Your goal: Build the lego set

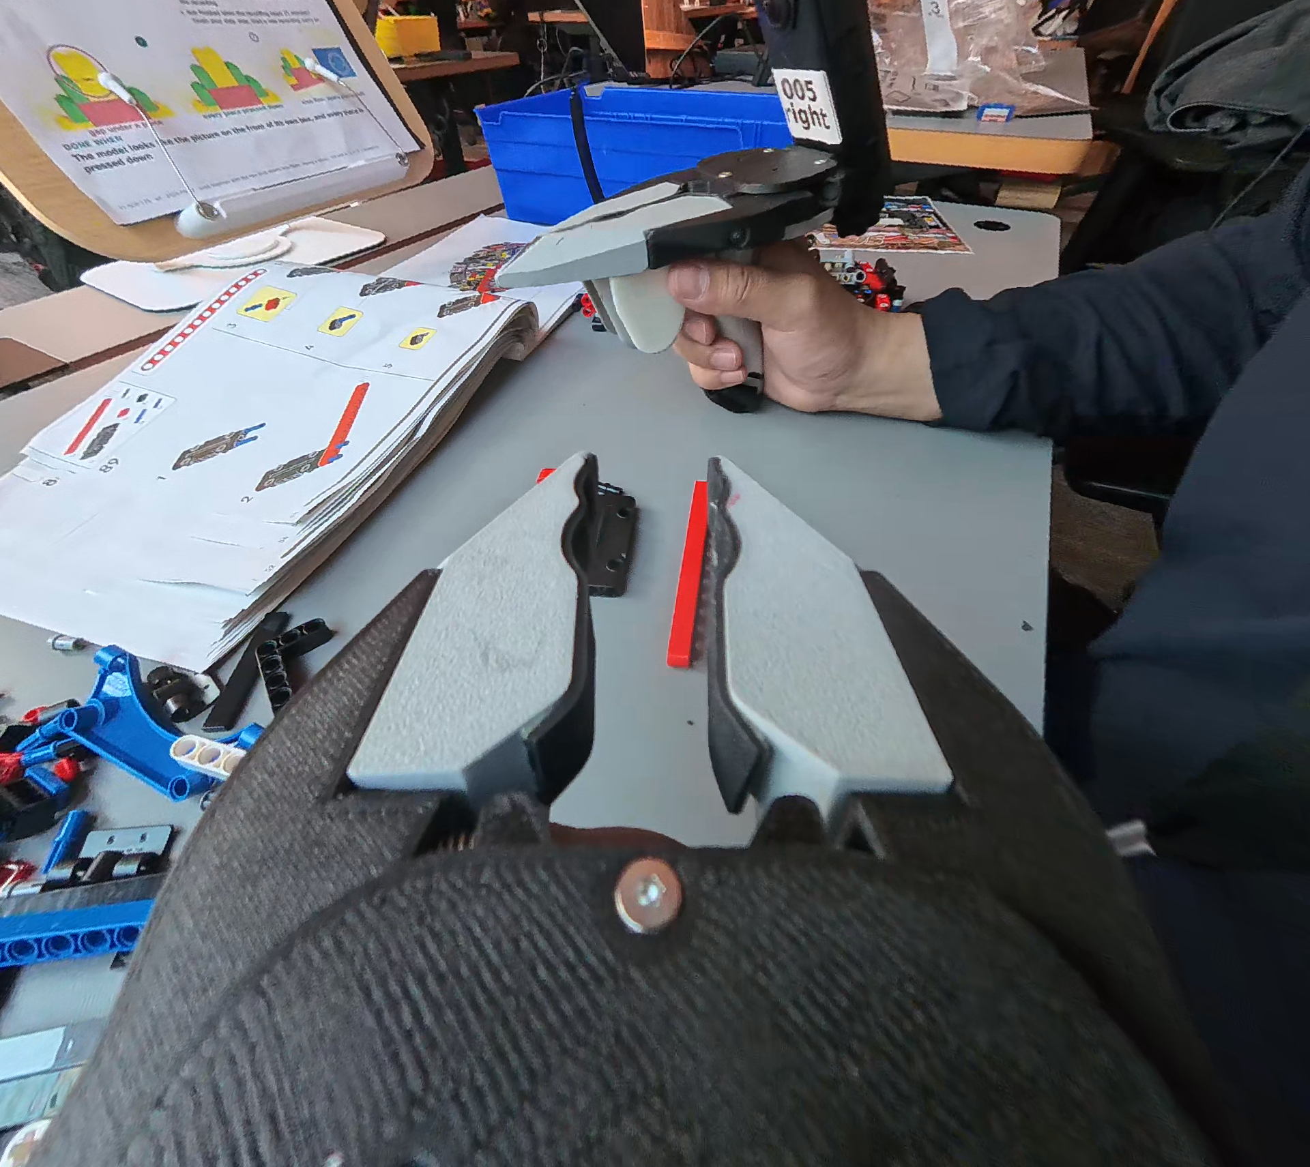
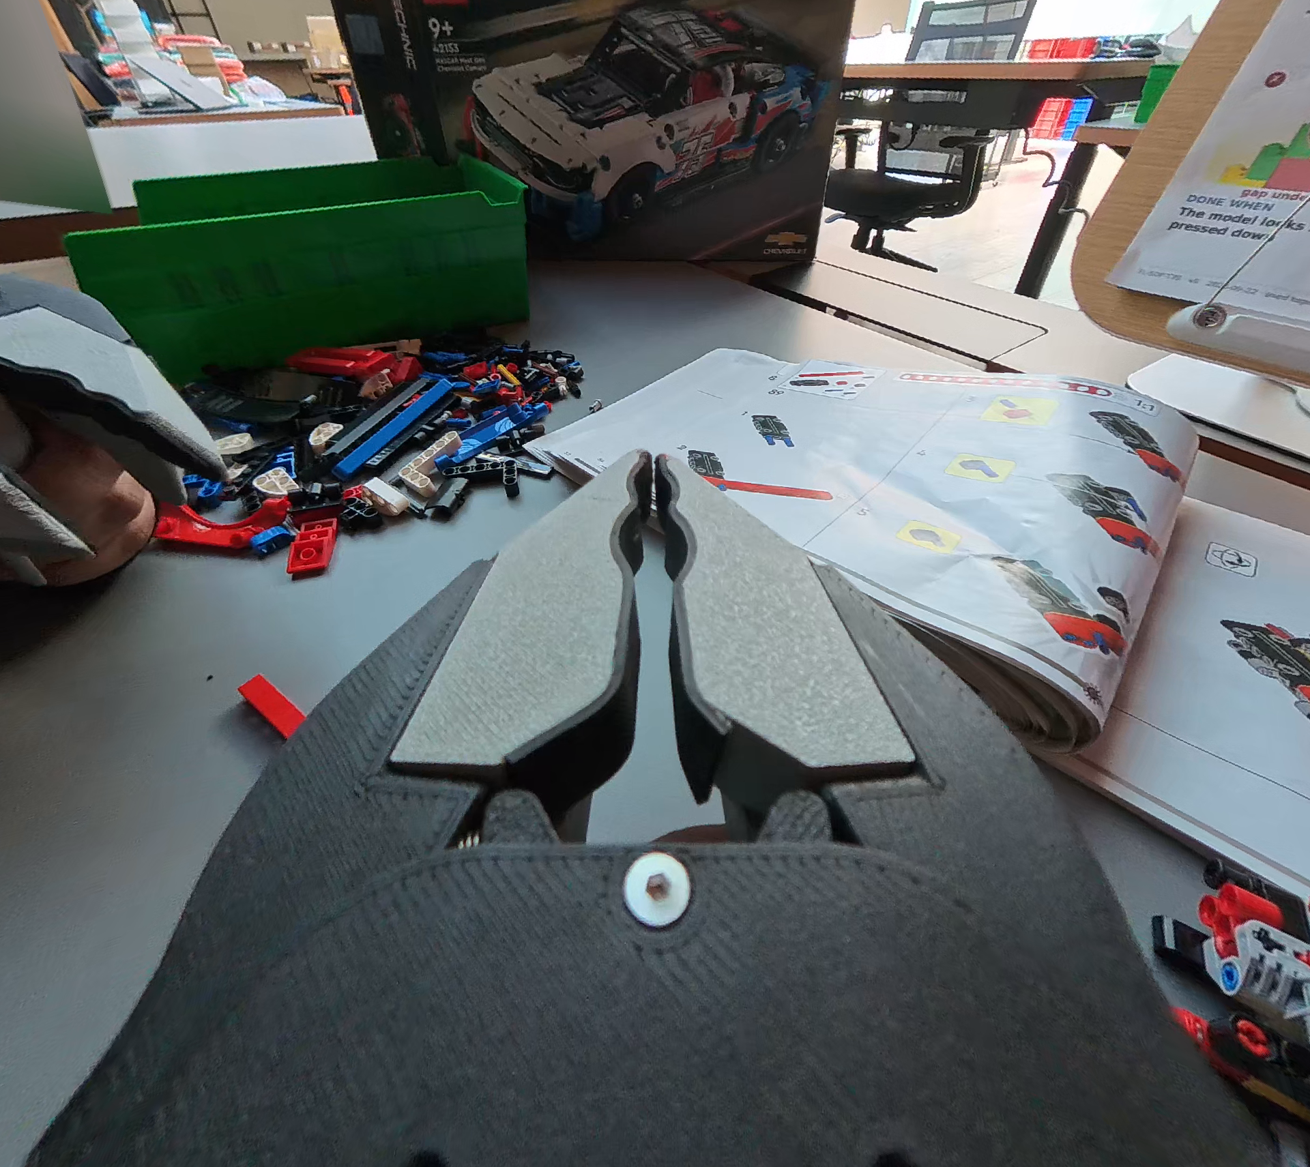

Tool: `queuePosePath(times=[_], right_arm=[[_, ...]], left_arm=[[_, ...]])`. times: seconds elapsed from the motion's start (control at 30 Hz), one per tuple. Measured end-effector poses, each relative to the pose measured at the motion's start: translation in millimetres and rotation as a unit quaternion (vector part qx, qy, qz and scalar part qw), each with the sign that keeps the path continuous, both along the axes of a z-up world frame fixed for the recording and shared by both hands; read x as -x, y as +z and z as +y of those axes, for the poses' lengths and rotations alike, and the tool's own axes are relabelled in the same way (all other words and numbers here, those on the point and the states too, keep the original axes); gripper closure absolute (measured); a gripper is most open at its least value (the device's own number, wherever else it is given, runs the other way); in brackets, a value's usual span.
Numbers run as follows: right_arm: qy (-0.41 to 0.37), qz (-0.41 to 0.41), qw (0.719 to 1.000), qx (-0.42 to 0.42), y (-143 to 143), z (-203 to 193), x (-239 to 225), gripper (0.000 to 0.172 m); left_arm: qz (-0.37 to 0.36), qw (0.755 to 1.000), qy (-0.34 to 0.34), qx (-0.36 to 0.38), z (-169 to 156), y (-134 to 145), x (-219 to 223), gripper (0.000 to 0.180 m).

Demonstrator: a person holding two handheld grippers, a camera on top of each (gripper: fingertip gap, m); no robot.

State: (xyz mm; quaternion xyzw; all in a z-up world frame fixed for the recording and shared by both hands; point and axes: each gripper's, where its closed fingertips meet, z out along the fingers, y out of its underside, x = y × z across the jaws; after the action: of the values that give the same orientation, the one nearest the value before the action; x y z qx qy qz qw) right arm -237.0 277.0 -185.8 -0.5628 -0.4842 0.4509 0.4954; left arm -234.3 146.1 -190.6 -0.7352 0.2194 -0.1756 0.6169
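While my left gripper (image 1: 648, 467) stands open above the table (image 1: 886, 531), a red beam (image 1: 689, 573) lies by its right finger, seemingly untouched, a black piece (image 1: 611, 541) by its left; farther off, my right gripper (image 2: 653, 460) hangs closed on nothing before the booklet (image 2: 921, 481).

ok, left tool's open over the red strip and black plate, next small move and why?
Probably nudge the left tool slightly right, centring the red strip. It's open, holding nothing; the strip lies along its right finger, the black plate by its left finger, so closing now might catch both.
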Motion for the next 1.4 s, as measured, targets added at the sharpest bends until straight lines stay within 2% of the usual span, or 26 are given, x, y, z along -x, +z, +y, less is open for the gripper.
queuePosePath(times=[0.43,1.1,1.4], right_arm=[[-0.033,-0.009,0.999,-0.016,-1,5,-8,0.172],[0.014,-0.030,0.999,0.016,-8,-1,-1,0.172],[0.142,-0.068,0.988,-0.010,-18,-42,7,0.170]], left_arm=[[0.010,1.000,0.004,0.004,-8,-2,2,0.151],[-0.004,1.000,-0.024,0.016,-8,-3,-4,0.149],[-0.013,0.999,-0.039,0.014,-10,-1,-6,0.150]])
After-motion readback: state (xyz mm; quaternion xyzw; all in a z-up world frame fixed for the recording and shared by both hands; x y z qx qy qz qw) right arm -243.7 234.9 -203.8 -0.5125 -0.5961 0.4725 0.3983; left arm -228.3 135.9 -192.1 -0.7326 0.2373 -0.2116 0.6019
